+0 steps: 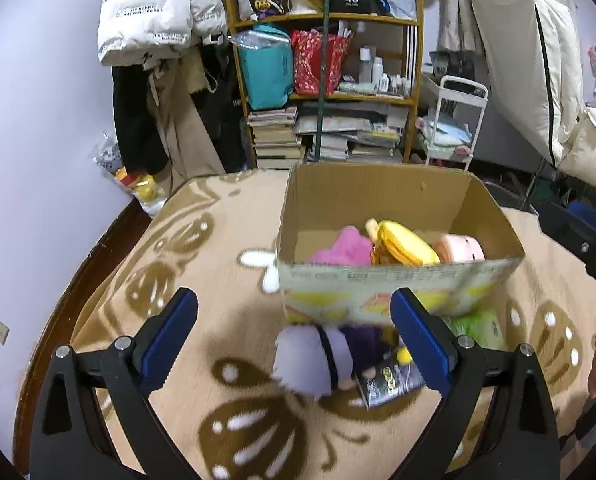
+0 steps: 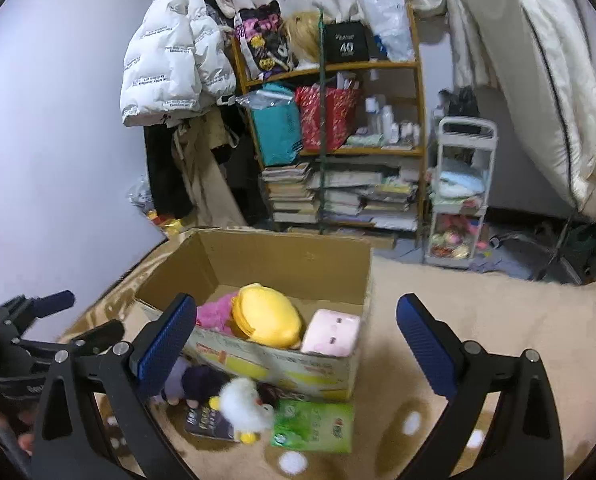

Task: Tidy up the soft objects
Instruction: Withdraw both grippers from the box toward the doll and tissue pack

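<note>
An open cardboard box [image 1: 377,188] [image 2: 258,256] stands on the patterned blanket and holds a pink plush [image 1: 343,250] [image 2: 218,312], a yellow plush [image 1: 405,244] [image 2: 268,320] and a pale pink square plush [image 1: 457,250] [image 2: 331,332]. In front of the box lie a purple plush doll [image 1: 317,358] [image 2: 196,384], a white fluffy plush [image 2: 244,402], a dark packet [image 1: 389,386] [image 2: 208,422] and a green packet [image 1: 477,326] [image 2: 315,426]. My left gripper [image 1: 294,340] is open, with the purple doll between its fingers. My right gripper [image 2: 294,340] is open and empty, over the box's front right corner.
A wooden shelf [image 1: 325,20] [image 2: 337,68] with bags, bottles and stacked books stands behind the box. A white trolley [image 1: 453,124] [image 2: 461,192] stands to its right. Coats [image 1: 158,12] hang at the left. The left gripper [image 2: 30,328] shows at the right view's left edge.
</note>
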`<state>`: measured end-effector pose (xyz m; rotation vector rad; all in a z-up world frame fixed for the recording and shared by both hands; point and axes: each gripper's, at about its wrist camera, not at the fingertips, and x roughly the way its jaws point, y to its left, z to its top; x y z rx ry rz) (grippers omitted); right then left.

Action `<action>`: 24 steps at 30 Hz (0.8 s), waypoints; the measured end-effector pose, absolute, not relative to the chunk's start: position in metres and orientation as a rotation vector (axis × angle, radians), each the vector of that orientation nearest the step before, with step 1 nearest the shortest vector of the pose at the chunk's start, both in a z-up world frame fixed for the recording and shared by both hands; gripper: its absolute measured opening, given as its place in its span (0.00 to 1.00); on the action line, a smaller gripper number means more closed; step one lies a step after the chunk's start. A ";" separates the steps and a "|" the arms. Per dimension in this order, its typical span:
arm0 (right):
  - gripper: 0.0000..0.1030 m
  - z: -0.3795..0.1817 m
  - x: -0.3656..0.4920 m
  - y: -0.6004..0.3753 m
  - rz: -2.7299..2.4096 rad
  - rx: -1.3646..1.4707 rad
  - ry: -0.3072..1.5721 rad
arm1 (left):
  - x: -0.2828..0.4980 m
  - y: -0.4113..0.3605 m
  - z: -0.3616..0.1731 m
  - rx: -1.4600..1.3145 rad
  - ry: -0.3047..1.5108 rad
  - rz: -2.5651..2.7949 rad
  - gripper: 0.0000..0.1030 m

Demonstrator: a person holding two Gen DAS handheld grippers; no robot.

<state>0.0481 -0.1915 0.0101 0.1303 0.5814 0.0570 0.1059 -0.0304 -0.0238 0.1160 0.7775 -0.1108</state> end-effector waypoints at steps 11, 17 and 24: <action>1.00 0.001 0.016 -0.189 0.036 0.120 0.656 | 0.073 -0.024 -0.022 0.115 0.789 -0.102 0.93; 1.00 -0.008 0.006 -0.186 0.029 0.148 0.696 | 0.064 -0.021 -0.025 0.108 0.811 -0.093 0.93; 1.00 -0.019 0.012 -0.185 0.017 0.161 0.732 | 0.071 -0.018 -0.037 0.112 0.839 -0.069 0.93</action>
